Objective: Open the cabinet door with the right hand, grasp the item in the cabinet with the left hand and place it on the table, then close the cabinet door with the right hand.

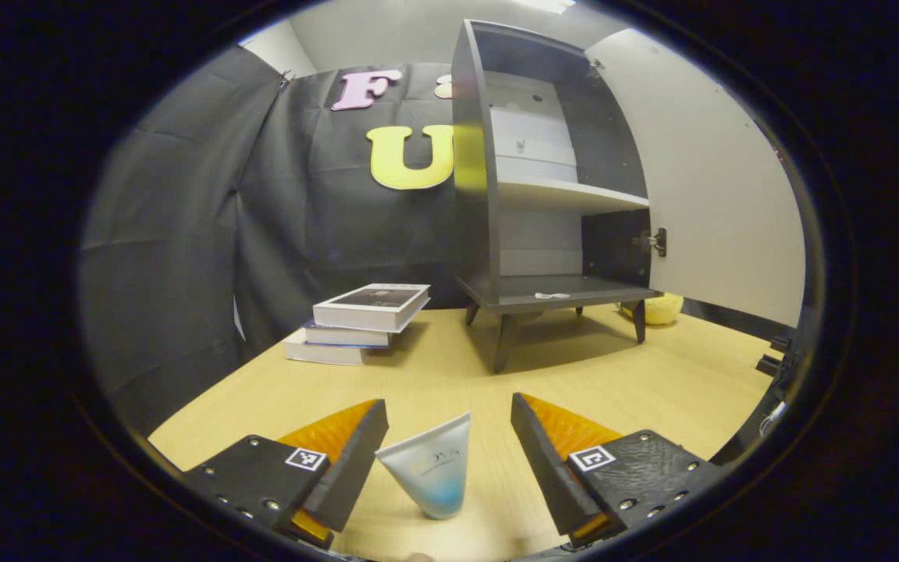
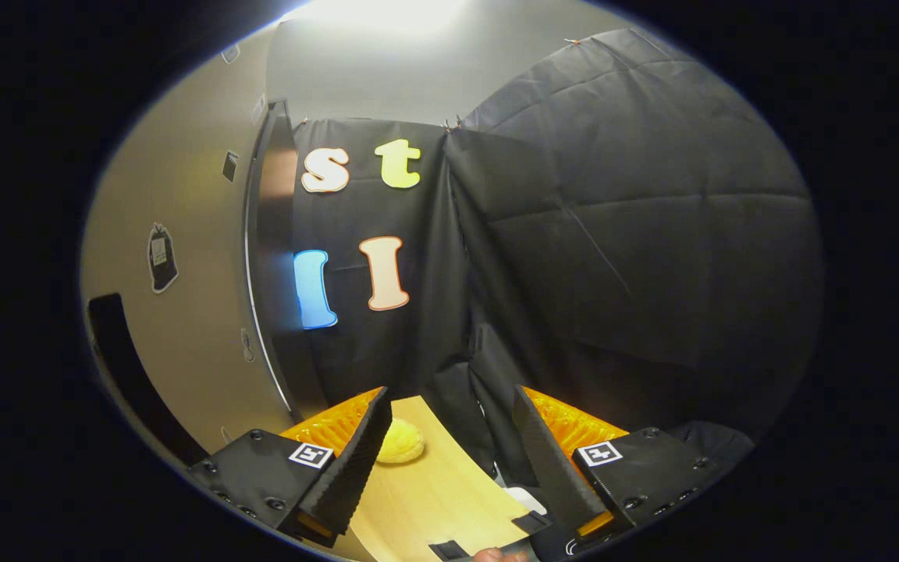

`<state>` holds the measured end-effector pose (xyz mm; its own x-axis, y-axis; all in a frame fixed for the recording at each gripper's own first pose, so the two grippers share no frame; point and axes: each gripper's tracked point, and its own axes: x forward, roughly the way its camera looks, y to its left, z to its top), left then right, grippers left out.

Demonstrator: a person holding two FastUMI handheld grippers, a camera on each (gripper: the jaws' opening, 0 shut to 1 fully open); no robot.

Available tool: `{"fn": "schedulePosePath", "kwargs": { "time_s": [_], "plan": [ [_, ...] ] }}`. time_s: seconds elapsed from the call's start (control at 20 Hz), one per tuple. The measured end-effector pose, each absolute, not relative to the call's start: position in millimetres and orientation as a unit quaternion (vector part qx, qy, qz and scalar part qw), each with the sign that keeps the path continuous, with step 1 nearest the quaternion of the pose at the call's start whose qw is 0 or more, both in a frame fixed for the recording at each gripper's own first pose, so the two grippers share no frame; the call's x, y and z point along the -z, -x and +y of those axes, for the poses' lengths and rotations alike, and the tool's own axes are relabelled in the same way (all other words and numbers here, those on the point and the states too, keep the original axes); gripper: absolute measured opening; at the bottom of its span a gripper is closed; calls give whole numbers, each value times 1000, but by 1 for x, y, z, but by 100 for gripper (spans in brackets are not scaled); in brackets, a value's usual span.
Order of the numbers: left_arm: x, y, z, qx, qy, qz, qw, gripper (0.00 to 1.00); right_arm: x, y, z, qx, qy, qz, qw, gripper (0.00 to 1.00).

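We list three stacked books (image 1: 362, 324), left of centre in the left gripper view, top one askew; one yellow soft object (image 2: 400, 442), lower centre of the right gripper view.

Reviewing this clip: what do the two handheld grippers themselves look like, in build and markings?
Both look alike. The left gripper has two wedge-shaped fingers with ribbed inner faces, each on a dark textured block studded with screws and carrying a square black-and-white tag. The right gripper shows the same wedges, blocks, screws and tags. No cables or sleeves can be made out.
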<state>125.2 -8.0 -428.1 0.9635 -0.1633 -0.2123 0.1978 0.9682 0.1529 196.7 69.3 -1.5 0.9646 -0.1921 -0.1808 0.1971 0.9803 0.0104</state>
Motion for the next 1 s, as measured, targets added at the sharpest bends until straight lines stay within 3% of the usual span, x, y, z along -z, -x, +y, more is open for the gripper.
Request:
{"fn": "schedulePosePath", "kwargs": {
  "time_s": [0.2,0.45,0.55,0.6,0.7,0.75,1.0],
  "plan": [
    [393,-106,-3,80,-111,109,984,97,7,-181,57,106,-20,82,991,98],
    [293,-55,-37,73,-92,97,988,97,13,-174,61,79,-6,79,994,98],
    [249,-40,-59,60,-98,89,989,96,18,-172,63,79,-38,77,993,93],
    [227,-34,-70,51,-96,84,991,96,19,-173,71,67,-52,72,994,98],
    [191,-27,-100,50,-80,83,992,97,21,-177,85,41,-61,75,994,93],
    [173,-26,-115,54,-70,82,993,97,21,-178,88,27,-57,76,995,98],
    [81,-31,-144,38,-60,58,996,97,5,-175,97,-34,-7,63,997,98]
  ]
}}
